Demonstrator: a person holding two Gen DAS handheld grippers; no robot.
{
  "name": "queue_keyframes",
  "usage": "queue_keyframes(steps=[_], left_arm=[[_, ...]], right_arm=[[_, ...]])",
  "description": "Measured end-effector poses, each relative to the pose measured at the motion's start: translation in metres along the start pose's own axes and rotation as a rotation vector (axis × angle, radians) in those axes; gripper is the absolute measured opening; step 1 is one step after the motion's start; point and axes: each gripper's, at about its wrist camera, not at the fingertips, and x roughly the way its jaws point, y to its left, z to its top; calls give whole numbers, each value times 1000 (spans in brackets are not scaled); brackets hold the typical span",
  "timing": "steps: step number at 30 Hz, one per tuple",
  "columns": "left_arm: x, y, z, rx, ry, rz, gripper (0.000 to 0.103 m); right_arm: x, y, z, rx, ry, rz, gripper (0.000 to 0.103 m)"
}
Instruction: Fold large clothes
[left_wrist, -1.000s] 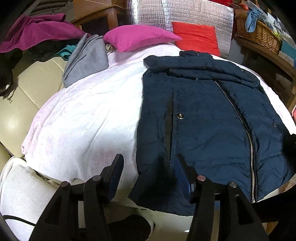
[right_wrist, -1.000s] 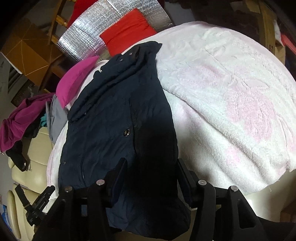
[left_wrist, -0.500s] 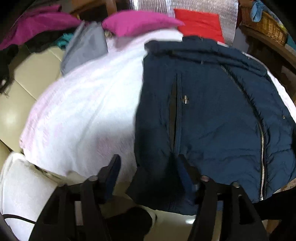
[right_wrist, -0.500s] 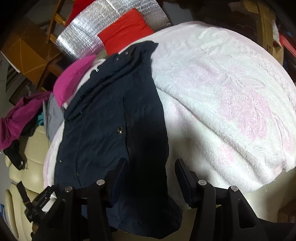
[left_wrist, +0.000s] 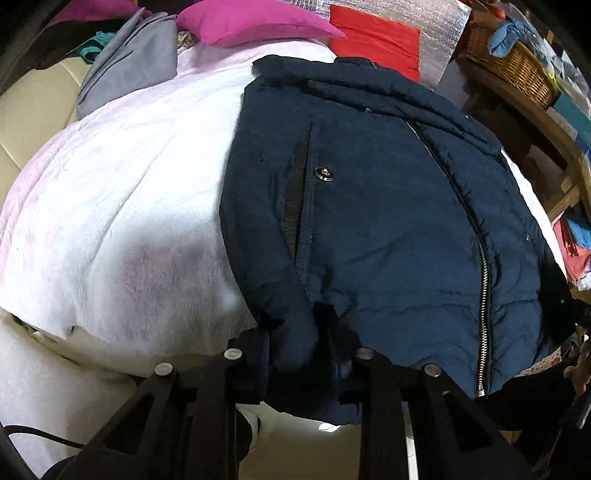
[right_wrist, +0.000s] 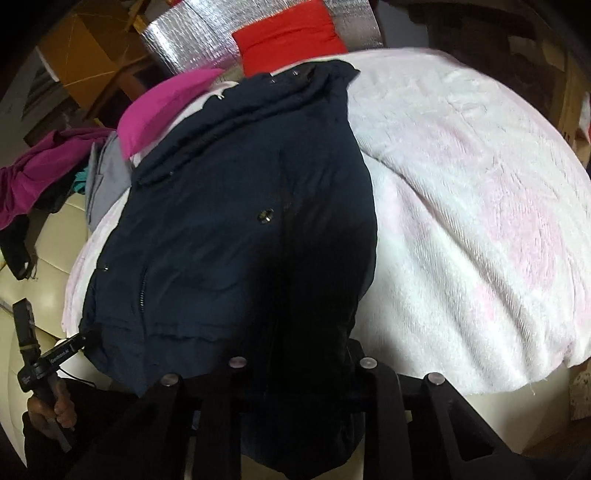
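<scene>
The left gripper (left_wrist: 295, 354) and right gripper (right_wrist: 299, 354) are both closing on the hem of the navy jacket (left_wrist: 388, 206), which lies zipped on the pink-white blanket (left_wrist: 122, 206), collar at 12 o'clock. Best to lift both corners together, evenly, toward the collar.

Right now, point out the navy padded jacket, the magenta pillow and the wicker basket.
Navy padded jacket (left_wrist: 388, 221): left wrist view, front panel.
Magenta pillow (left_wrist: 251, 22): left wrist view, top face.
Wicker basket (left_wrist: 517, 70): left wrist view, woven side.
</scene>
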Motion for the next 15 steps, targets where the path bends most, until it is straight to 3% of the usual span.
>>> queue_keyframes(steps=[3,8,15], left_arm=[[6,0,4,-6,16,-11,29],[-8,-2,0,16,-51,-40,16],[-52,-20,-26,133,-113,-20,13]], right_arm=[[5,-3,-1,21,24,-3,29],[-5,10,-9,-92,-28,-33,13],[-29,14,-29,-117,-49,-21,11]])
